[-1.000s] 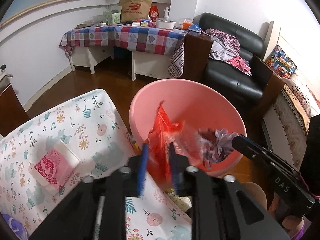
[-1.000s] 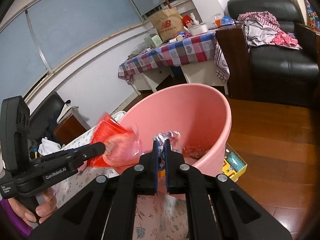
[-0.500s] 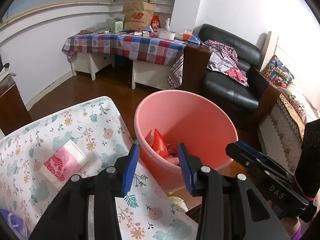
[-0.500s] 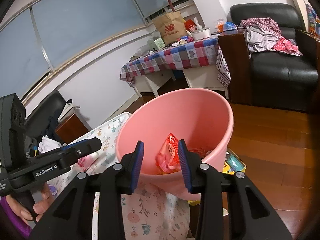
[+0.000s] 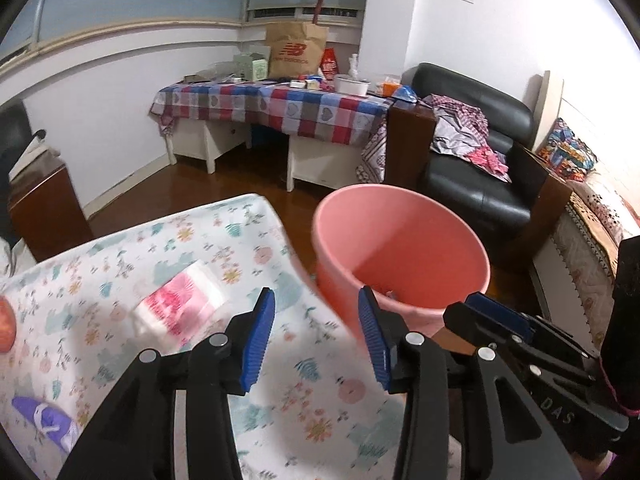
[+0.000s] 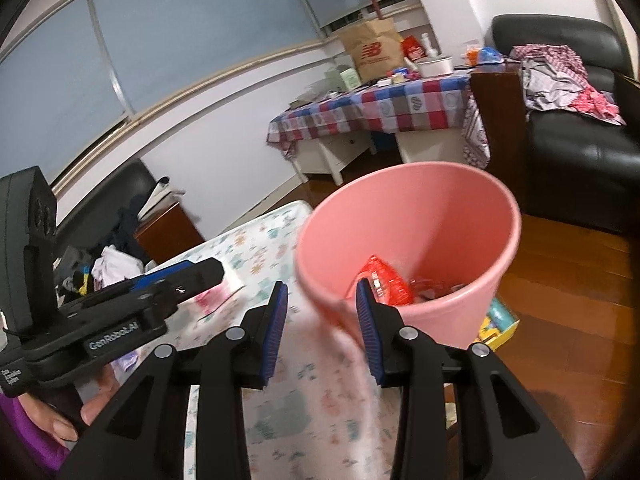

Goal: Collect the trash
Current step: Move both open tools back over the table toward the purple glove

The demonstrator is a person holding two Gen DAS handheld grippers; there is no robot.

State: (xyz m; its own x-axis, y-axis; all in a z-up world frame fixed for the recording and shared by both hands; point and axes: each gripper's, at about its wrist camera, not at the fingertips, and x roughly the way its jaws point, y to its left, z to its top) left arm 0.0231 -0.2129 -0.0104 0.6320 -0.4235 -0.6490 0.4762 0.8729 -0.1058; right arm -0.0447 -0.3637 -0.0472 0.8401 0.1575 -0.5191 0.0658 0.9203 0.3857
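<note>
A pink bucket (image 5: pixel 404 248) stands on the floor beside the floral-cloth table (image 5: pixel 256 384); it also shows in the right wrist view (image 6: pixel 472 216). A red wrapper (image 6: pixel 386 280) and other trash lie inside it. My left gripper (image 5: pixel 316 336) is open and empty over the table edge, short of the bucket. My right gripper (image 6: pixel 320 326) is open and empty, just before the bucket's near rim. A pink-and-white tissue pack (image 5: pixel 180 304) lies on the table. A purple wrapper (image 5: pixel 48 420) lies at the near left.
A red apple (image 5: pixel 6 324) sits at the table's left edge. A checkered table (image 5: pixel 280 104) with a paper bag stands at the back, a black sofa (image 5: pixel 480 160) with clothes to the right. A colourful box (image 6: pixel 498 320) lies on the wood floor by the bucket.
Both grippers were shut on trash over the bucket a second ago: left on the red wrapper, right on crumpled paper. Both opened, the trash dropped in, and both pulled back towards the table.
</note>
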